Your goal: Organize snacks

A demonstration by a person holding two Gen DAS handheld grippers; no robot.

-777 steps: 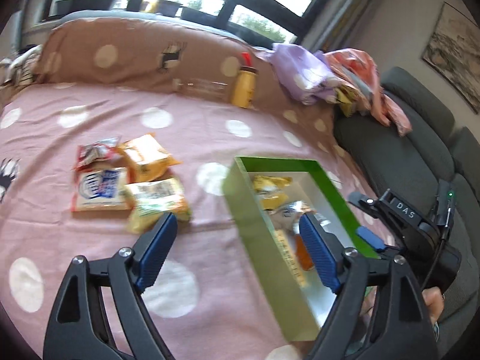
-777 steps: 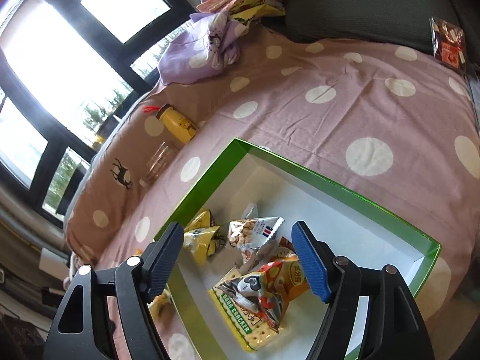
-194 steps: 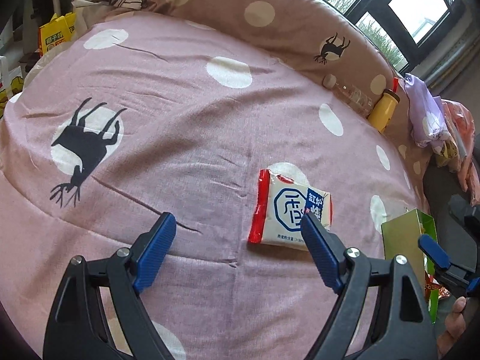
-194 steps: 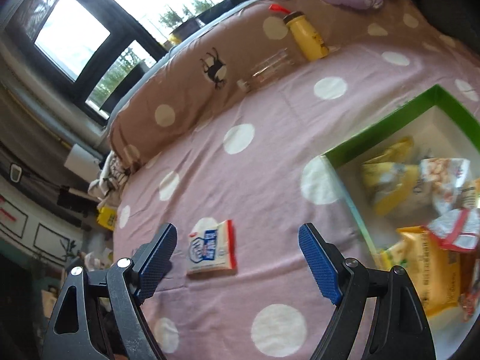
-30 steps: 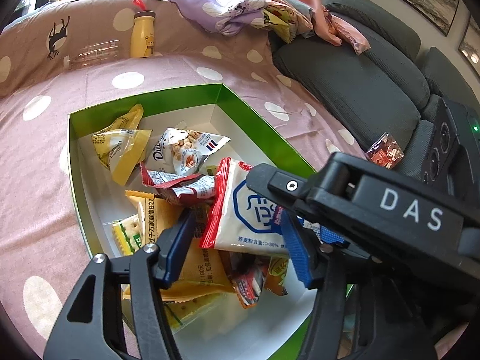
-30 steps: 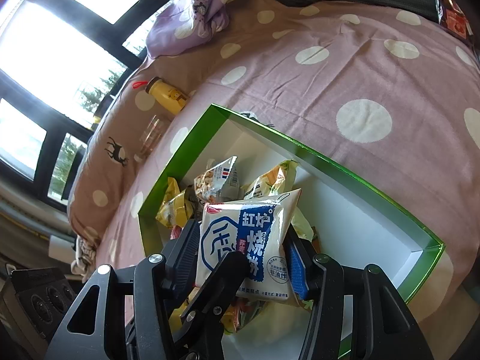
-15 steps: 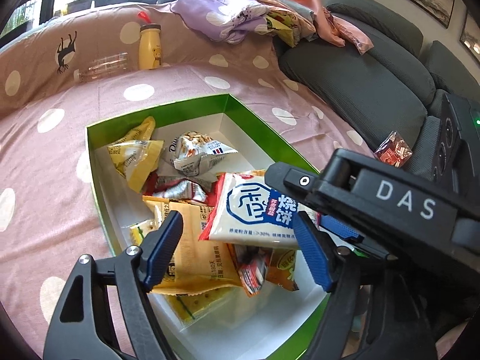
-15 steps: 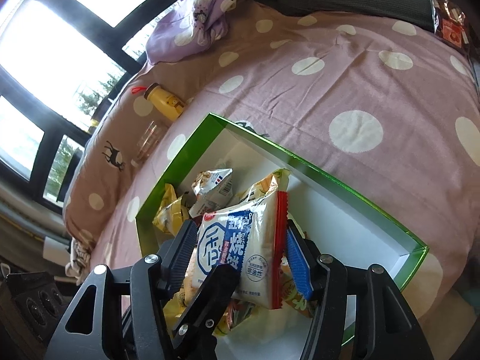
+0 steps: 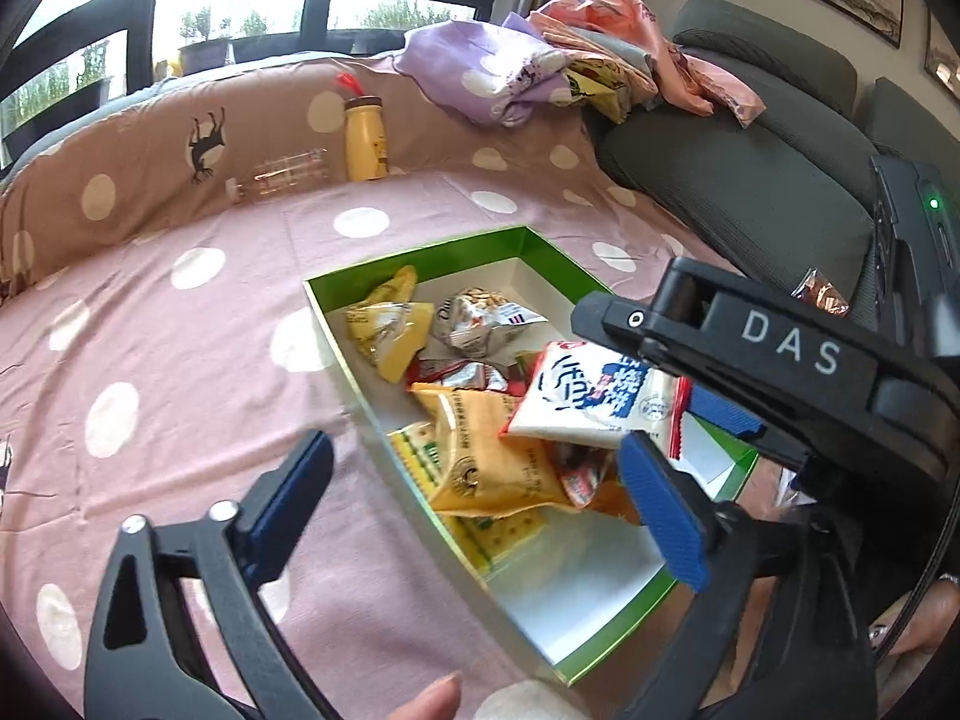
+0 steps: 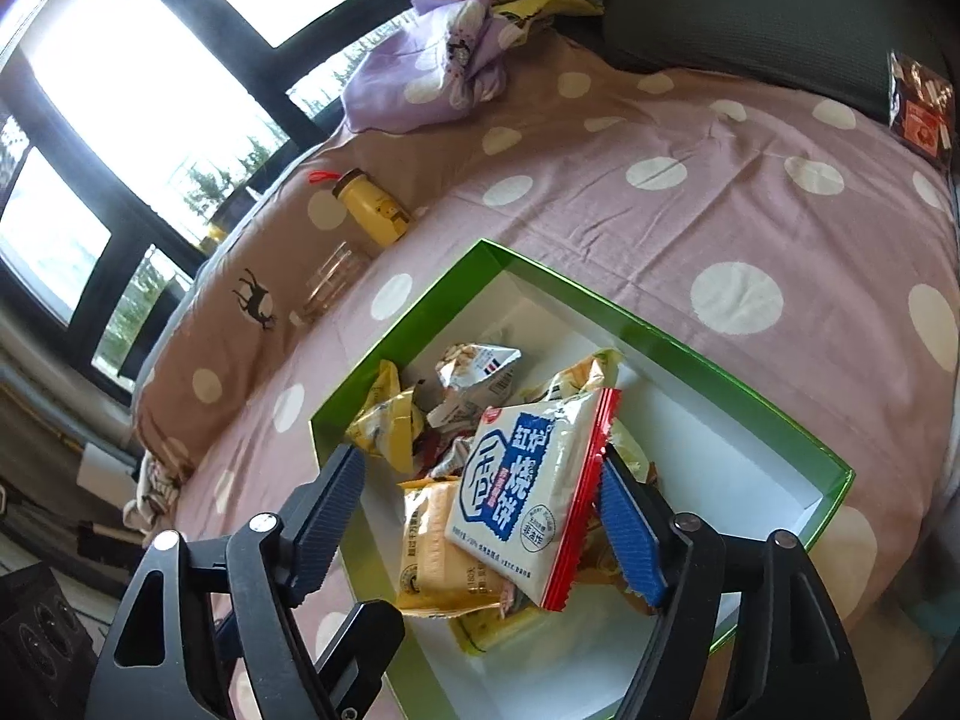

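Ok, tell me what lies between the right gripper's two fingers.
The white-and-blue biscuit packet, over the green box, as the right gripper opens; shown in the right wrist view.

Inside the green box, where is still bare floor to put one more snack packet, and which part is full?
Inside the green box, bare white floor lies along the right wall and in the near corner. The far-left part is crowded: yellow packets, a nut packet and the white biscuit packet on the pile.
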